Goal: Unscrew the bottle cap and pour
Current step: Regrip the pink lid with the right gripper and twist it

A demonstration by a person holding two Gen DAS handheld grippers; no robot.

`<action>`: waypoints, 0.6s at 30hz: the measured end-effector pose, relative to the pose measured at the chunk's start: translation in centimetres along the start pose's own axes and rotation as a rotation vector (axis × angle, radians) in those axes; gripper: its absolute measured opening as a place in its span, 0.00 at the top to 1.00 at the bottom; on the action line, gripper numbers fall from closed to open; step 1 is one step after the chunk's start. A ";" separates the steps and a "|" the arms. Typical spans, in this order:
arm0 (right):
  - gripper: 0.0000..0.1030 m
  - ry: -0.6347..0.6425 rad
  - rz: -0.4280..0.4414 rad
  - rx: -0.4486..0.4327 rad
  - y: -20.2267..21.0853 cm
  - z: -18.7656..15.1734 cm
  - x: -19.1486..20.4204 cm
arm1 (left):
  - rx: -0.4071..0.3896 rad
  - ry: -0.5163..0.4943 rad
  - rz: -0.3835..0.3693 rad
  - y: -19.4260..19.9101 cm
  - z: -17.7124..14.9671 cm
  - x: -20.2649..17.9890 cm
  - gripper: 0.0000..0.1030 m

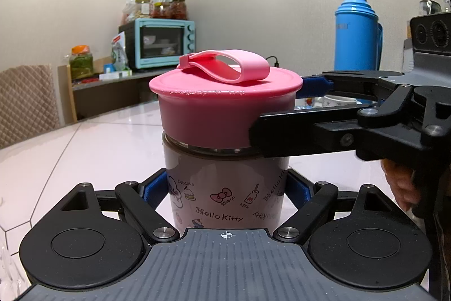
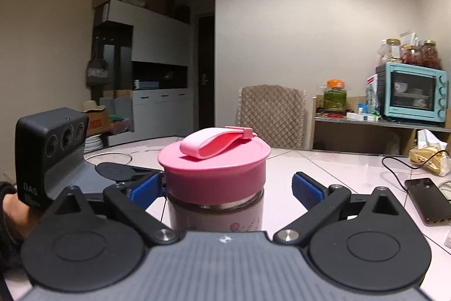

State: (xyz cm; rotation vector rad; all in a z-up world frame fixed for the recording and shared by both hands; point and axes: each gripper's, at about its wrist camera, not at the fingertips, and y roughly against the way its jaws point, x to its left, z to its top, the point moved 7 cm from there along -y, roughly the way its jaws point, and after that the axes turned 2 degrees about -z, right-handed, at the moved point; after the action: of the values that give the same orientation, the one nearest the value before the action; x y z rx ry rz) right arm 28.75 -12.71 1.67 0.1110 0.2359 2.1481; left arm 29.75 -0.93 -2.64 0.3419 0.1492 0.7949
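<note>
A pale pink Hello Kitty bottle (image 1: pixel 225 168) stands upright on the white table (image 1: pixel 84 145). Its pink screw cap (image 1: pixel 214 114) carries a loop strap (image 1: pixel 225 66). My left gripper (image 1: pixel 225 189) is shut on the bottle's body, blue pads (image 1: pixel 152 188) pressing both sides. From the right comes my right gripper (image 1: pixel 279 110), level with the cap. In the right wrist view this gripper (image 2: pixel 225 188) is open around the cap (image 2: pixel 214 177). Its right pad (image 2: pixel 307 191) stands clearly apart from the cap, while the left one sits close to it. The bottle's contents are hidden.
A blue thermos (image 1: pixel 356 38) stands at the back right. Behind the table, a teal toaster oven (image 1: pixel 163 44) with jars on top sits on a shelf. A phone (image 2: pixel 428 199), a cable and a snack bag (image 2: pixel 428 157) lie on the table's right. A padded chair (image 2: pixel 272 114) stands beyond.
</note>
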 end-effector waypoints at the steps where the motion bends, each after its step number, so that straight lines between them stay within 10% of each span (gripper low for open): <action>1: 0.03 -0.008 -0.010 -0.001 -0.1 0.0 0.1 | 0.000 0.000 0.000 0.0 0.0 0.0 0.13; 18: 0.04 -0.007 -0.109 0.002 -1.6 0.2 1.3 | 0.000 -0.001 0.000 0.0 0.0 0.1 0.13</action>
State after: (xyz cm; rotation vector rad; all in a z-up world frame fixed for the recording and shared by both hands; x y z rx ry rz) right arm 29.37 -10.67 1.53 0.1042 0.2354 2.0392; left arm 29.77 -0.85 -2.66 0.3422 0.1486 0.7947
